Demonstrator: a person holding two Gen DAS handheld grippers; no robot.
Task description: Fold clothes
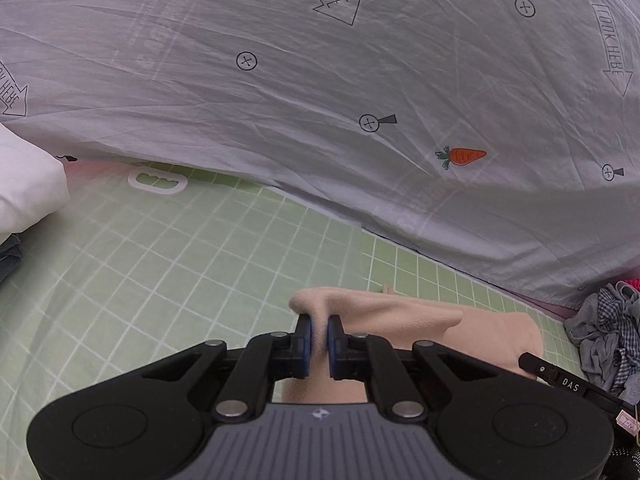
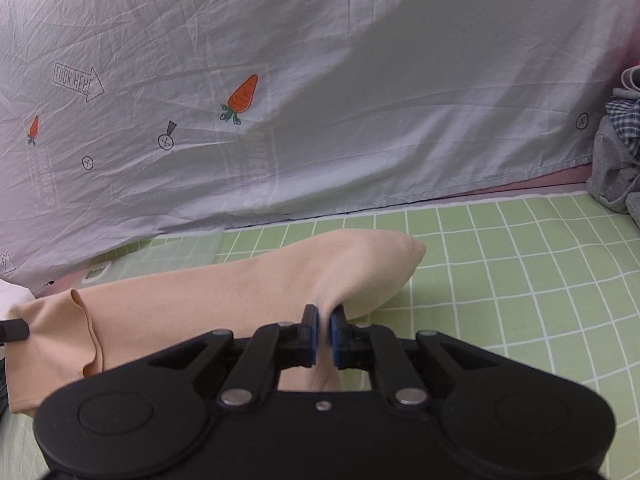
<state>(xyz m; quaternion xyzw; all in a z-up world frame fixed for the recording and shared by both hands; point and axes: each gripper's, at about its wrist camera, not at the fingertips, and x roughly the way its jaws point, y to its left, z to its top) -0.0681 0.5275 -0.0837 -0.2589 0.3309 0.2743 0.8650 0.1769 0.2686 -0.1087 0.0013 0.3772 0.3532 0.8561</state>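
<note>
Peach garment (image 2: 168,312) pinched at both ends: left tool (image 1: 318,330) & right tool (image 2: 323,326) each clamped on its fabric, over the green checked bed sheet (image 2: 520,264). Behind, gray carrot-print duvet (image 1: 320,100); clothes pile (image 1: 608,336) at right.

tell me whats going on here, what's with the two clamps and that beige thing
A person is folding laundry on a bed with a handheld gripper in each hand. The left gripper and the right gripper are both shut on the same peach garment, pinching it at two spots over the green checked sheet. A grey carrot-print duvet lies behind, and a heap of unfolded clothes waits at the side.
</note>
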